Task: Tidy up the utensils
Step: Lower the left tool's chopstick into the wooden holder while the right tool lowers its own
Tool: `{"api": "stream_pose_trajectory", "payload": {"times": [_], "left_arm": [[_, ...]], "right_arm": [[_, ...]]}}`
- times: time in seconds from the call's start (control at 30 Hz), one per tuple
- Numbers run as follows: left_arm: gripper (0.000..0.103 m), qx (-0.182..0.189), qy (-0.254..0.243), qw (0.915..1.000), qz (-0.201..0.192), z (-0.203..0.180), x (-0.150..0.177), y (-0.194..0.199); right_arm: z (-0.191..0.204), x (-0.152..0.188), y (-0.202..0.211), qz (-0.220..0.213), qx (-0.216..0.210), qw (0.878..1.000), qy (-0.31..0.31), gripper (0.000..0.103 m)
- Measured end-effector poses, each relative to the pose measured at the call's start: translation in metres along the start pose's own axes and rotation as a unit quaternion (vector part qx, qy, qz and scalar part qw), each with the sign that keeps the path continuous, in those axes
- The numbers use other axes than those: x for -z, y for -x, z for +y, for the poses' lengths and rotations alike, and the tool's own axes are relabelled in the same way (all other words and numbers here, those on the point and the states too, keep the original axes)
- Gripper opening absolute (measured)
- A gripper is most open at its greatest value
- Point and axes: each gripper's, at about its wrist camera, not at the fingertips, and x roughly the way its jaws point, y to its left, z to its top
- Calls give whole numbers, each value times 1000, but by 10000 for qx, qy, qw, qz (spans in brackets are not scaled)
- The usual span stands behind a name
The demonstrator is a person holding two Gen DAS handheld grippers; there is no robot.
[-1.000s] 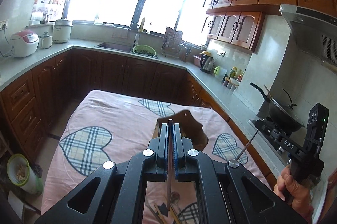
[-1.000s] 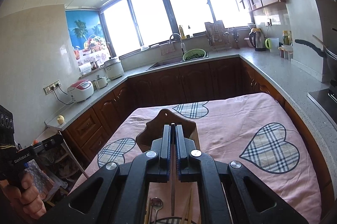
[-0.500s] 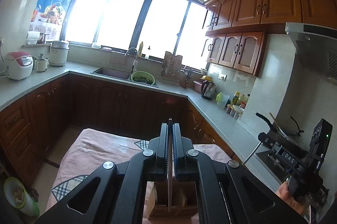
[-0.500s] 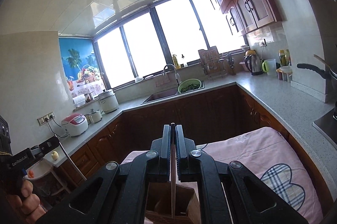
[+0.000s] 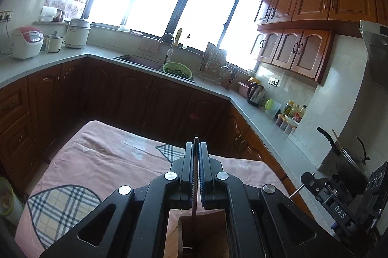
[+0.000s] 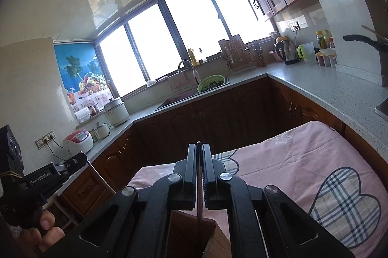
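Utensils are clamped one in each gripper. On the left wrist view, the left gripper [image 5: 196,149] is clenched on a thin dark-reddish stick [image 5: 194,185], possibly a chopstick; its long axis runs along the fingers, one end showing just past the fingertips, the other hanging down into the wooden holder [image 5: 201,229] directly beneath the jaws. On the right wrist view, the right gripper [image 6: 199,151] is clenched on a thin metal handle [image 6: 199,197]; which utensil it belongs to cannot be told. This handle also lies along the fingers, its tip showing at the fingertips and its lower part reaching down over the dark wooden holder [image 6: 189,229] below. The holder stands on a table covered by a pink cloth [image 5: 109,156] printed with plaid hearts. Only the left wrist view shows the right-hand device from outside, at the lower right edge, with a thin metal rod [image 5: 294,192] sticking out of it, plus a pan [image 5: 344,156] on the stove. Only the right wrist view shows the person's left hand [image 6: 36,231] wrapped round the black grip of the other device, at the lower left. Both views share the worktop [image 6: 315,86], the sink with a green basket [image 5: 177,70], a kettle [image 6: 286,52] and the bright windows.
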Motion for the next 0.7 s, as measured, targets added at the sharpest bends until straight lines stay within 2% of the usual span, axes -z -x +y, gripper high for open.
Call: {"api": "stream_pose_trajectory", "payload": {"times": [0.27, 0.57, 0.7], "left_arm": [[2, -73, -17, 9996, 258, -11, 17, -30], [2, -133, -33, 9996, 263, 0, 12, -12], [2, -125, 63, 9993, 350, 12, 8, -5]], "right_arm": [[-6, 24, -9, 54, -1, 10000, 12, 4], [-11, 19, -12, 175, -37, 9998, -76, 4], [-13, 20, -18, 370, 27, 9992, -133, 9]]}}
